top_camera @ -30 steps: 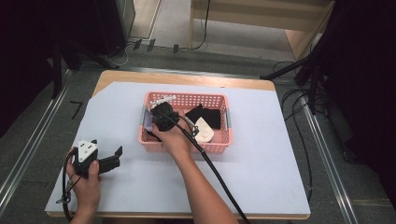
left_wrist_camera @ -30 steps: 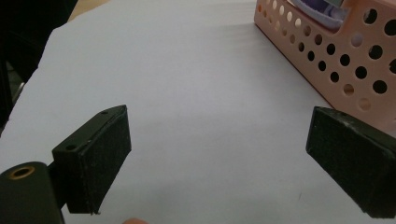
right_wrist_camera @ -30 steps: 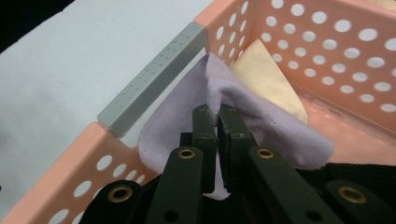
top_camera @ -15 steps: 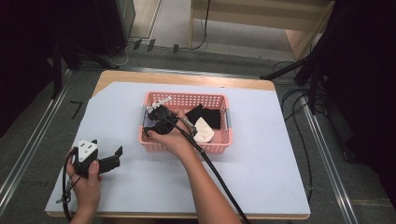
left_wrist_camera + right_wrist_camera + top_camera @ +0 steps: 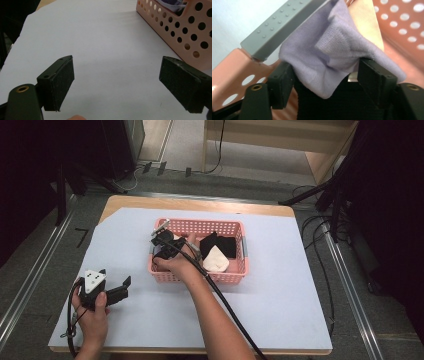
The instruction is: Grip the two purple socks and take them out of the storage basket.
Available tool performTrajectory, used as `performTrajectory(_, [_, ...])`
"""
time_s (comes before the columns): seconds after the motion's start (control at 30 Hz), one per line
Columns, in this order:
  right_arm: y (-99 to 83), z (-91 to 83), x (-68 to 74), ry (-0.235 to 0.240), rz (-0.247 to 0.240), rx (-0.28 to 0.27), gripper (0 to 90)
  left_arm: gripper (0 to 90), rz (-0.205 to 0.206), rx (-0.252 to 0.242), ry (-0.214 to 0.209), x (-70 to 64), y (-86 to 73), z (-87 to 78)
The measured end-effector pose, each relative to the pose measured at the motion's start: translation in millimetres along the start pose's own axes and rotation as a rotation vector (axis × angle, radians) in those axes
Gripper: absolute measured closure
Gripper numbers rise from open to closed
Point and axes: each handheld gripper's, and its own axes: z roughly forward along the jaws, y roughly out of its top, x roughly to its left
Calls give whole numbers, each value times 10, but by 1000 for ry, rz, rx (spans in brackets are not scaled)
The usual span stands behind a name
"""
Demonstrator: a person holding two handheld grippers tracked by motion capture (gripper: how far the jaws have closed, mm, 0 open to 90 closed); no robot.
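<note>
The lilac cloth point(image 5: 332, 62) is located at the left end of the pink basket point(image 5: 235, 276), bunched directly between the jaws of the right tongs point(image 5: 325, 75). In the right gripper view the fold is seen rising from between the two black pads, with the jaws set against its flanks; the cloth is judged to be pinched, although full closure cannot be confirmed. A grey basket handle point(image 5: 279, 27) is seen just beside the cloth, on the side toward the basket wall. No clear long axis is presented by the crumpled cloth, so a straight upward lift is judged to be called for. The right tongs point(image 5: 167, 246) are the nearer by far.

The left tongs point(image 5: 107, 290) are held with jaws spread wide and empty over the white tabletop point(image 5: 280, 310), well apart from the basket.

Compared with one second ago, the right tongs are found deeper in the basket's left end; the left tongs are unchanged
</note>
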Motion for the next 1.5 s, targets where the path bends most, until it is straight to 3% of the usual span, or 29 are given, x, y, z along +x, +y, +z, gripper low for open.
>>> performTrajectory(0.2, [30,-7,13,42,-53,11,521,136,0,0,0,0,0,1])
performTrajectory(0.23, [30,-7,13,42,-53,11,521,136,0,0,0,0,0,1])
performTrajectory(0.3, [33,-8,33,61,-65,20,650,137,0,1,0,0,0,1])
performTrajectory(0.37, [33,-6,36,62,-65,19,692,137,0,1,0,0,0,1])
performTrajectory(0.43, [23,-18,46,47,-41,4,828,137,0,1,-1,0,0,1])
performTrajectory(0.5, [2,-37,34,56,-26,-23,866,137,-1,1,-2,0,0,0])
performTrajectory(0.73, [-72,-79,-6,74,13,-90,865,137,-2,1,-2,1,0,1])
performTrajectory(0.77, [-77,-81,-16,70,35,-86,820,137,-2,1,-1,1,0,1])
performTrajectory(0.83, [-70,-65,-40,43,78,-70,559,138,-2,1,-2,3,0,1])
performTrajectory(0.9, [-50,-18,-44,35,87,-14,348,137,-1,1,-2,3,1,2])
performTrajectory(0.97, [-39,-4,-37,33,88,7,310,137,-1,3,-2,3,2,2])
performTrajectory(1.0, [-23,11,-28,16,66,24,275,137,-1,4,-2,3,2,2])
performTrajectory(1.03, [-23,11,-28,16,66,24,275,137,-2,3,-4,4,1,2])
performTrajectory(1.1, [18,-10,-12,-17,1,6,265,138,-2,3,-5,6,1,2])
performTrajectory(1.13, [18,-10,-12,-17,1,6,265,137,-2,3,-5,6,1,2])
performTrajectory(1.17, [46,-41,-2,-26,-67,-34,231,137,1,6,-5,7,1,1])
performTrajectory(1.2, [46,-41,-2,-26,-67,-34,231,137,-2,5,-4,6,1,3])
performTrajectory(1.23, [8,8,-5,-104,-210,-141,236,137,-1,10,-3,6,3,3])
performTrajectory(1.27, [8,8,-5,-104,-210,-141,236,138,-1,10,-3,6,3,3])
performTrajectory(1.3, [-10,40,-3,-131,-262,-141,315,138,-1,9,-5,5,3,4])
performTrajectory(1.33, [-19,75,-3,-118,-284,-128,358,137,-1,10,-2,2,2,6])
performTrajectory(1.43, [-73,234,-31,-37,-256,-97,471,137,0,12,-3,5,4,6])
performTrajectory(1.47, [-73,234,-31,-37,-256,-97,471,137,0,12,-6,7,4,6])
performTrajectory(1.5, [-79,253,-49,-28,-232,-99,528,137,1,13,-7,9,4,7])
